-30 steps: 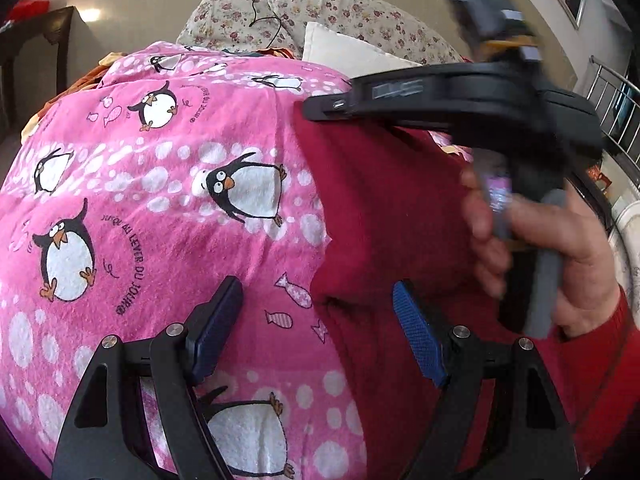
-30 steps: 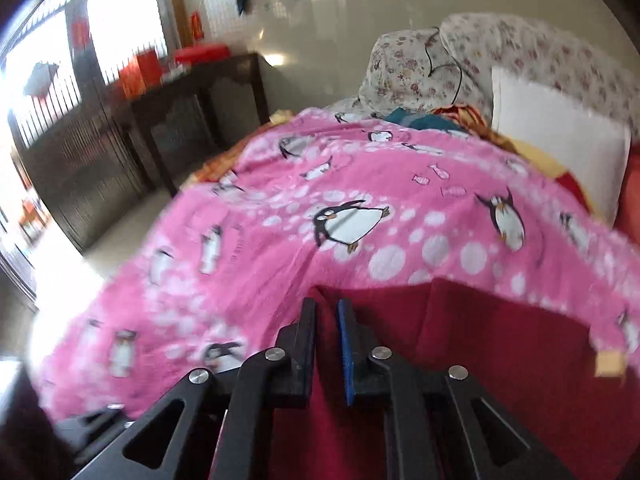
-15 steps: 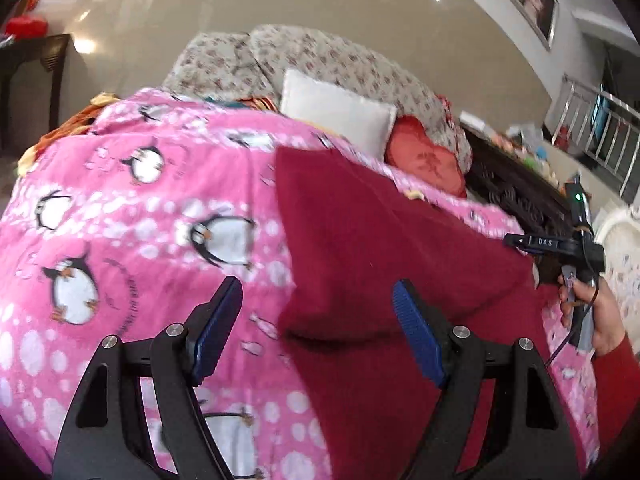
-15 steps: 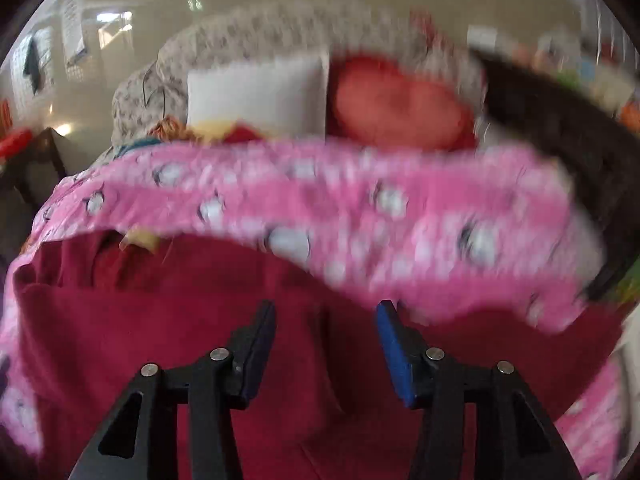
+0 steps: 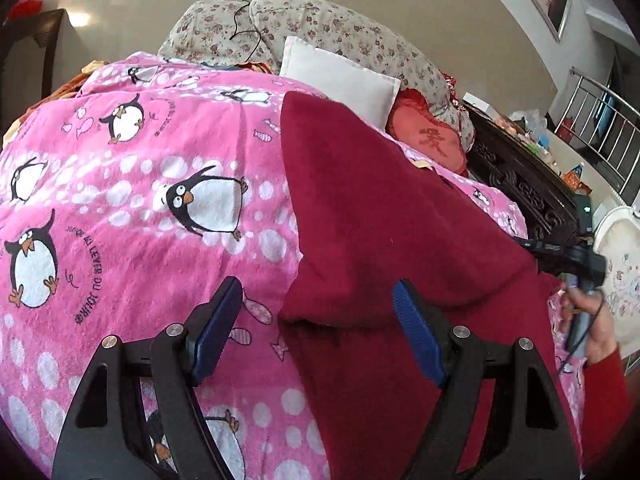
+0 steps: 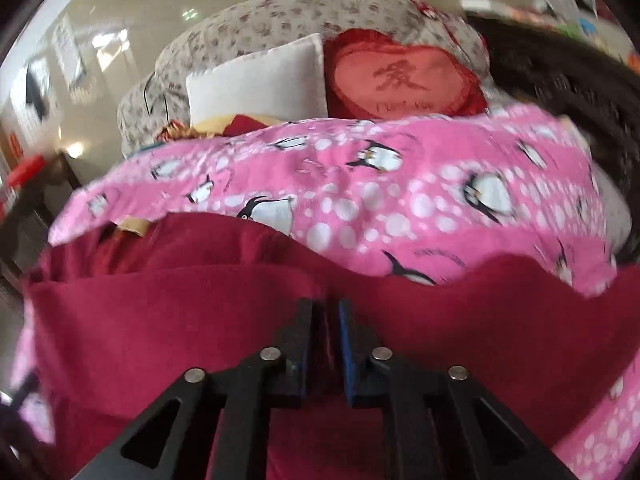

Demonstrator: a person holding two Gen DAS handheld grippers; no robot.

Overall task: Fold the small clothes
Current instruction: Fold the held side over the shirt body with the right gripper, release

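Note:
A dark red garment (image 5: pixel 380 220) lies partly folded on a pink penguin blanket (image 5: pixel 140 208); its folded edge faces me. My left gripper (image 5: pixel 318 320) is open and empty, its jaws standing either side of the garment's near left corner, just above it. My right gripper (image 6: pixel 326 316) is shut on the garment's (image 6: pixel 180 320) edge. In the left wrist view the right gripper (image 5: pixel 560 252) shows at the garment's far right edge, held by a hand.
A white pillow (image 5: pixel 340 76), a red heart cushion (image 5: pixel 432 140) and floral cushions (image 5: pixel 340 28) lie at the bed's head. A dark carved wooden headboard (image 5: pixel 520 184) stands at the right. A dark side table (image 5: pixel 40 44) stands at the far left.
My right gripper left the garment's left side, opened, swung to the right edge and has closed on it. My left gripper stayed open by the near left corner.

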